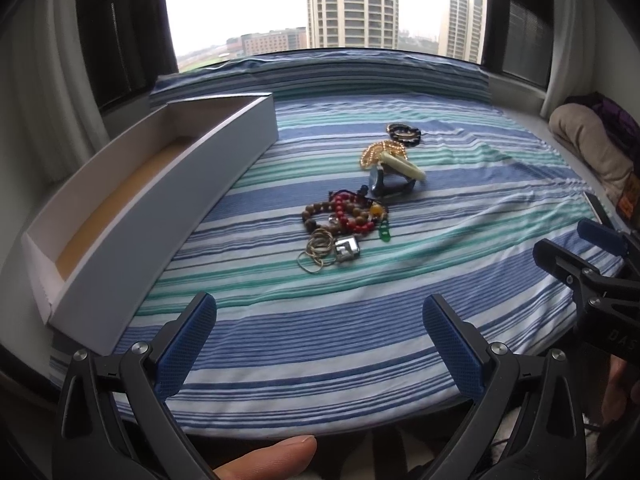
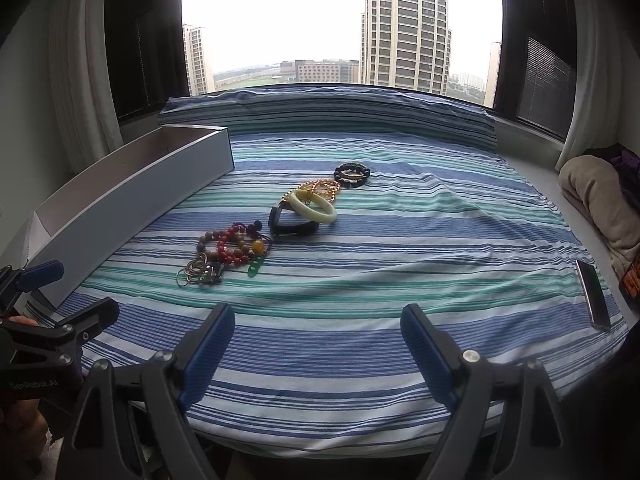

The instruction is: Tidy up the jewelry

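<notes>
A pile of jewelry lies mid-cloth: thin metal rings (image 1: 318, 249) (image 2: 194, 271), a silver square piece (image 1: 347, 249), red and brown bead bracelets (image 1: 344, 211) (image 2: 232, 245), a green pendant (image 1: 384, 233) (image 2: 254, 267), a blue watch (image 1: 390, 183) (image 2: 290, 220), a pale jade bangle (image 1: 402, 165) (image 2: 314, 205), a gold chain (image 1: 378, 151) (image 2: 320, 187) and a dark bead bracelet (image 1: 404, 132) (image 2: 352, 174). A long white open box (image 1: 160, 200) (image 2: 132, 204) stands at the left. My left gripper (image 1: 320, 340) and right gripper (image 2: 318, 344) are open, empty, near the front edge, short of the pile.
The striped blue-green cloth (image 1: 400, 300) (image 2: 400, 248) covers a window ledge. A phone (image 2: 593, 294) lies at the cloth's right edge. A beige bundle (image 1: 588, 140) (image 2: 596, 196) sits far right. The right gripper shows in the left wrist view (image 1: 592, 264).
</notes>
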`<state>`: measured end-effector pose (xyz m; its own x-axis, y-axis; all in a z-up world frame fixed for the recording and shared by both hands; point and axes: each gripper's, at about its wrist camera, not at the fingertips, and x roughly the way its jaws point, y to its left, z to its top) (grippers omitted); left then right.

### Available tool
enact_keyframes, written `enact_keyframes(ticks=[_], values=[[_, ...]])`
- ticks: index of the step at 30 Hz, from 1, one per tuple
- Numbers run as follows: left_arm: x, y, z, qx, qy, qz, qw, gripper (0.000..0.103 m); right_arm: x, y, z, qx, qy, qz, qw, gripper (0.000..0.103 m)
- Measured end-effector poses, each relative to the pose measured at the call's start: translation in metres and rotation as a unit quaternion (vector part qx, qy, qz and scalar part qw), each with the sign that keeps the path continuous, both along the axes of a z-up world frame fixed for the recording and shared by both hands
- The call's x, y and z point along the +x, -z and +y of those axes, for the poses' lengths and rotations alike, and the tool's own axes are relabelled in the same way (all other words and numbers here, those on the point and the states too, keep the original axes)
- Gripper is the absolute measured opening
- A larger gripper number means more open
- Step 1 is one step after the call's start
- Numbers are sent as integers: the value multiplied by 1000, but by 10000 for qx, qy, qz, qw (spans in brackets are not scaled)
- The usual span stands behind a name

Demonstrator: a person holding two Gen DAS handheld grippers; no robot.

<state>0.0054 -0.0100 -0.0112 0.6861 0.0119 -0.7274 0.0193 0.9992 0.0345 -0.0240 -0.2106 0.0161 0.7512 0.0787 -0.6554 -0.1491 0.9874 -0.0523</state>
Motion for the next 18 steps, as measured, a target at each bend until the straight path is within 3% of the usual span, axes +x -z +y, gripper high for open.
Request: enact_keyframes(ticks=[18], values=[[-3,4,-1,-8,0,41,10000,103,-1,0,-1,40,15,1,10000,87]])
